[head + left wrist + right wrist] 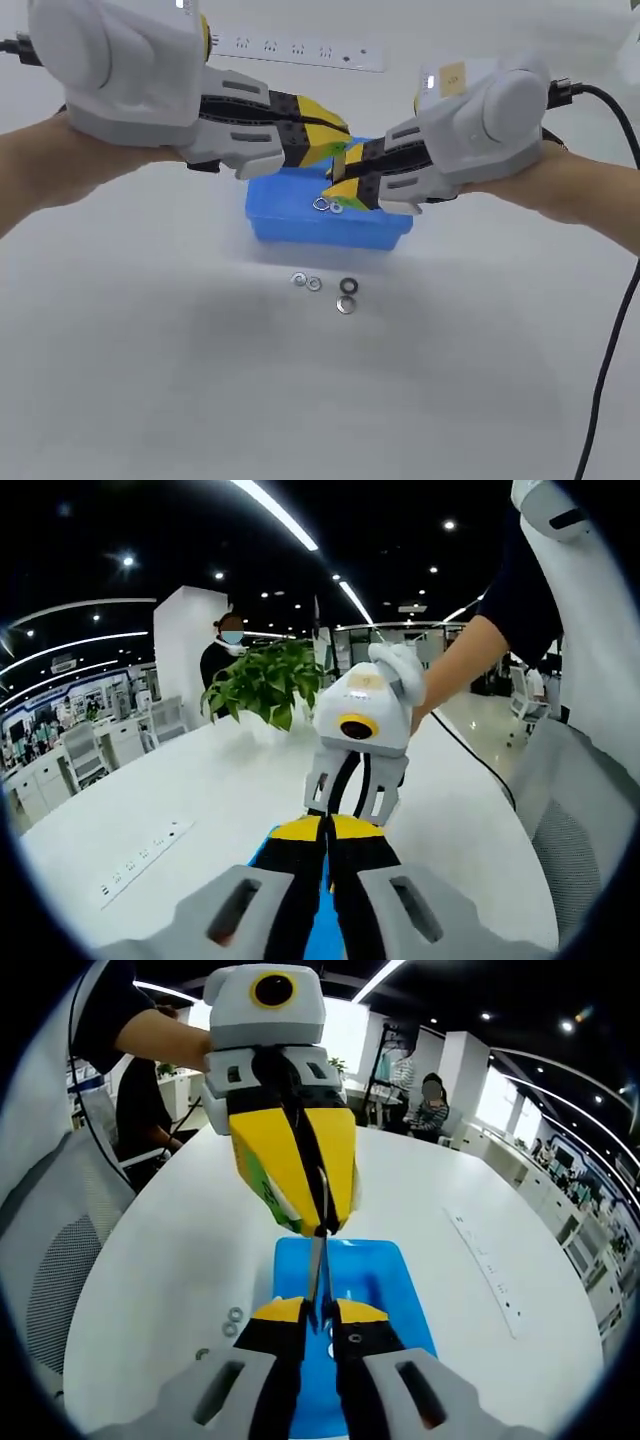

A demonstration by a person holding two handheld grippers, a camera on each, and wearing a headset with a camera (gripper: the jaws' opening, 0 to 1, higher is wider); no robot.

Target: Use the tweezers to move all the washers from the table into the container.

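Thin metal tweezers (318, 1265) run between the tips of both grippers above the blue container (300, 228). My left gripper (338, 138) is shut on the tweezers' far end, its yellow tips (322, 1222) pointing at me in the right gripper view. My right gripper (338, 188) is shut on the near end (318, 1312). Two washers (328, 206) lie inside the container. Several washers (314, 284) and a dark one (348, 286) rest on the white table just in front of it. In the left gripper view my shut jaws (328, 832) face the right gripper (355, 742).
A white power strip (300, 48) lies on the table behind the container. A black cable (608, 310) hangs down the right side. Loose washers (232, 1320) sit left of the container (385, 1285). A potted plant (265, 685) and people stand at the table's far sides.
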